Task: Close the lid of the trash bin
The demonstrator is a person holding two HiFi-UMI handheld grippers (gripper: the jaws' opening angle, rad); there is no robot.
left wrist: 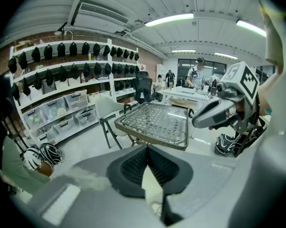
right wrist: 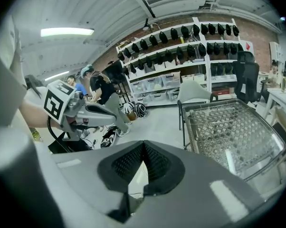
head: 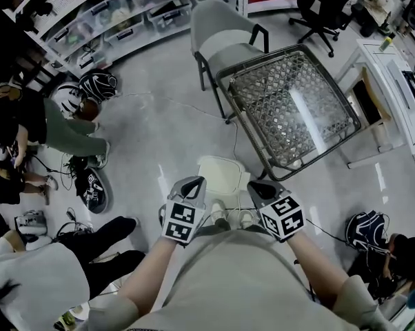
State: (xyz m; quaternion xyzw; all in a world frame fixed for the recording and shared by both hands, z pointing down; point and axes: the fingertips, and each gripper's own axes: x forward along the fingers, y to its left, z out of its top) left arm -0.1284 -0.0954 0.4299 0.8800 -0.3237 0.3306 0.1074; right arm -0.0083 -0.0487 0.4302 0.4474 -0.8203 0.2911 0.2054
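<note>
My left tongs (head: pixel 192 183) are clenched: the two dark pads (left wrist: pixel 133 167) meet at their tips, with nothing gripped between them. They hang just above the left edge of the trash bin (head: pixel 225 173) without touching it. The bin is white and stands on the grey floor (head: pixel 159 129), just ahead of my shoes (head: pixel 219 216), its pale top facing up; I cannot tell whether the lid is fully seated. My right tongs (head: pixel 258 187) hover beside the bin's right edge, also clenched tip to tip and empty. Right of the bin and beyond it stands a glass-topped table (head: pixel 290 102), its near corner close to the bin.
</note>
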